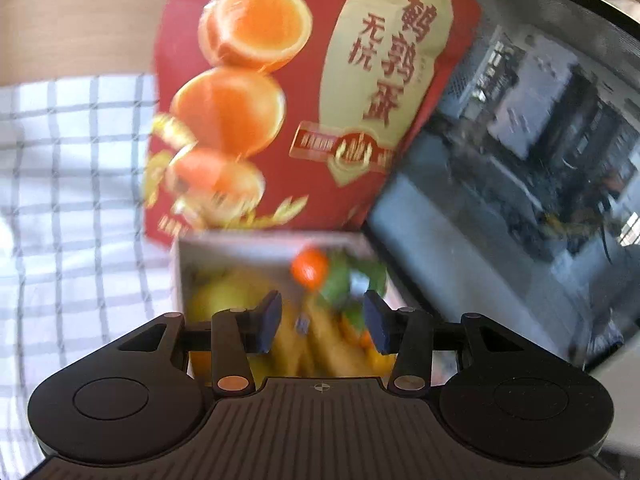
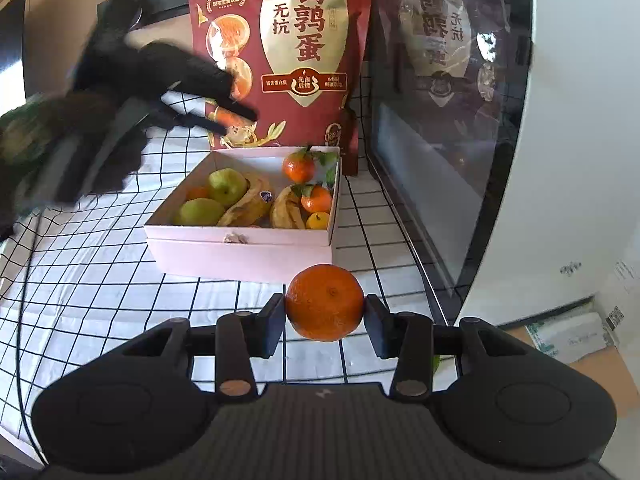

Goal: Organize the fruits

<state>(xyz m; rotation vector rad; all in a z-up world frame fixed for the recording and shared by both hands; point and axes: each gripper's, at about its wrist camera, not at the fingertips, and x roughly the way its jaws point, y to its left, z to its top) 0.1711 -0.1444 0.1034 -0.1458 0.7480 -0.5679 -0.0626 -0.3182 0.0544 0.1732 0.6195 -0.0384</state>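
An orange mandarin [image 2: 325,302] is pinched between the two pads of my right gripper [image 2: 324,312], which is shut on it just in front of the pink box [image 2: 240,248]. Inside the box lie two green pears [image 2: 226,186], bananas [image 2: 248,204] and leafy mandarins [image 2: 298,168]. My left gripper [image 1: 323,322] hovers open over the box [image 1: 180,264], with nothing between its pads; the bananas [image 1: 316,344] and a mandarin [image 1: 309,270] below it are blurred. In the right wrist view the left gripper [image 2: 236,120] is a dark blur above the box's far left corner.
A tall red snack bag [image 2: 304,52] stands right behind the box. A dark glass-fronted appliance [image 2: 440,120] walls off the right side. The checked tablecloth [image 2: 100,280] spreads to the left and front. Cardboard and packages [image 2: 572,336] lie below the table's right edge.
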